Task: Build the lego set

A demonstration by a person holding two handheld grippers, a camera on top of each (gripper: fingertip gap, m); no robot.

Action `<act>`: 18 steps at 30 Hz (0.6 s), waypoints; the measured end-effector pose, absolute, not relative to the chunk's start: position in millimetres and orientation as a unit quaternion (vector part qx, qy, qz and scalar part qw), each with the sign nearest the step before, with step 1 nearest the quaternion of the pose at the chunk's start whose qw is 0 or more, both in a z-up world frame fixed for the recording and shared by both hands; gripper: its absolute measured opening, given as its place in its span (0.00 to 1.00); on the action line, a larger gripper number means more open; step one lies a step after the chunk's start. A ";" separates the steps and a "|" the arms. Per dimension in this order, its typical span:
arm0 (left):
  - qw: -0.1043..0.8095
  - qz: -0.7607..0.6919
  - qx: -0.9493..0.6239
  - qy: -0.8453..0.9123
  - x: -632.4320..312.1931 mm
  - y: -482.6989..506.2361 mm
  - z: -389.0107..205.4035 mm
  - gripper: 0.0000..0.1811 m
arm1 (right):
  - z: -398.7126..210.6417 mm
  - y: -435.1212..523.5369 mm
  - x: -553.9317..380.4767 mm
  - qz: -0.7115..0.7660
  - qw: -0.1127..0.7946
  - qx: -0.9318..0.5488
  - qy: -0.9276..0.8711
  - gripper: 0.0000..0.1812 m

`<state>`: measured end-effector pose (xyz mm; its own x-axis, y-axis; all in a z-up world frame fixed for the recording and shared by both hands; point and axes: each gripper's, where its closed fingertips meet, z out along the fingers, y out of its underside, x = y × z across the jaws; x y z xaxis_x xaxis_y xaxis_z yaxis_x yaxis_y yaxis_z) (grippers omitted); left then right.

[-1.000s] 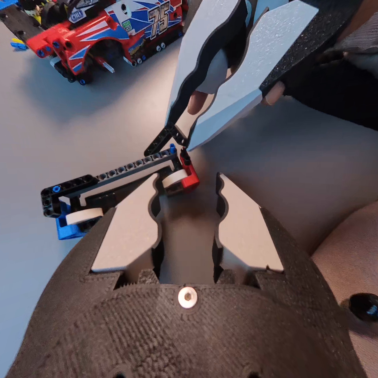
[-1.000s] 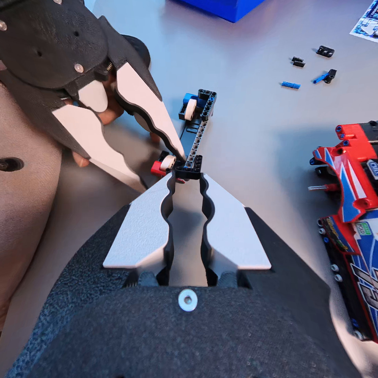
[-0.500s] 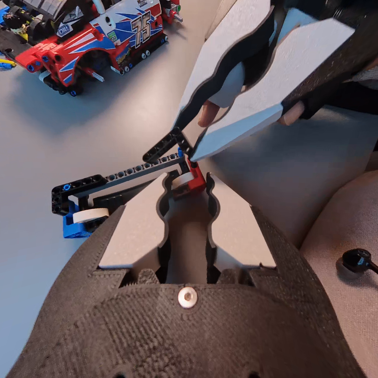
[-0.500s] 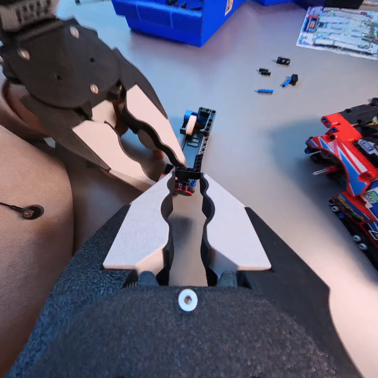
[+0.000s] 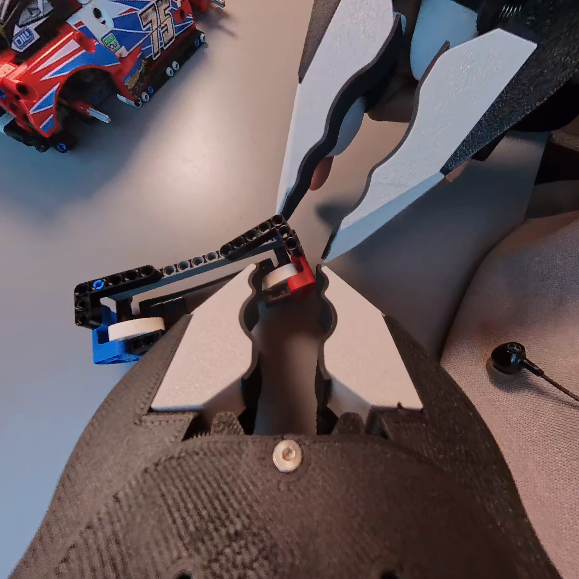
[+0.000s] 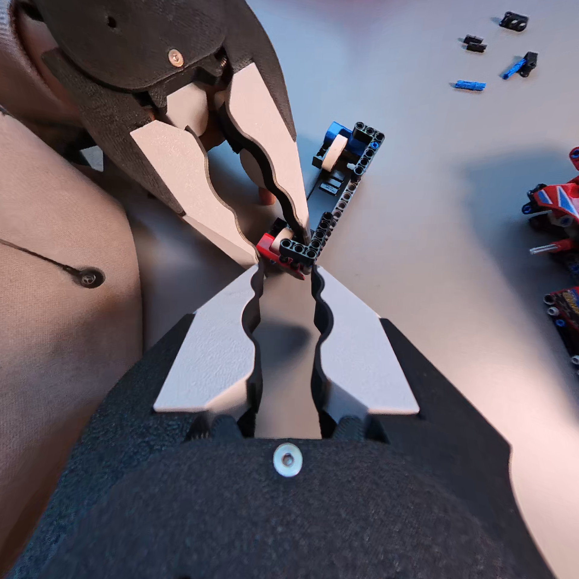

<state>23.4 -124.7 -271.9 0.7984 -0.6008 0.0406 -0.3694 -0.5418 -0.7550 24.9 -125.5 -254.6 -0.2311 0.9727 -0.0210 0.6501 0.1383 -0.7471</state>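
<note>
L-shaped black beam now seated, holed frame, jaws parted

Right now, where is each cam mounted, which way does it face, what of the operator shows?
Left wrist view: on the left gripper, looking along its fingers at the lego frame; the right gripper and a fingertip show opposite.
Right wrist view: on the right gripper, facing the same frame from its red end; the left gripper and a sleeve show.
Shared: frame, race car, table.

The black L-beam now sits on the frame, released.
</note>
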 end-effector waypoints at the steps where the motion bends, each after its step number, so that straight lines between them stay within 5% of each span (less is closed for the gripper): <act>1: 0.384 -0.151 -0.864 0.287 24.1 -125.6 -271.9 0.18 | -253.9 -125.5 26.5 0.327 0.244 -0.557 -0.723 0.15; 10: 0.329 -0.193 -0.801 0.462 33.0 -140.5 -273.0 0.18 | -230.9 -135.6 36.0 0.338 0.167 -0.319 -0.870 0.11; 18: 0.334 -0.233 -0.759 0.508 33.3 -144.3 -272.5 0.18 | -245.0 -141.5 32.9 0.312 0.127 -0.296 -0.894 0.08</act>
<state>33.3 -144.3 -272.5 0.3759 -0.9266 0.0144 -0.6158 -0.2614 -0.7433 32.9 -141.5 -245.0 -0.7926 0.6083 0.0421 0.4499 0.6300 -0.6330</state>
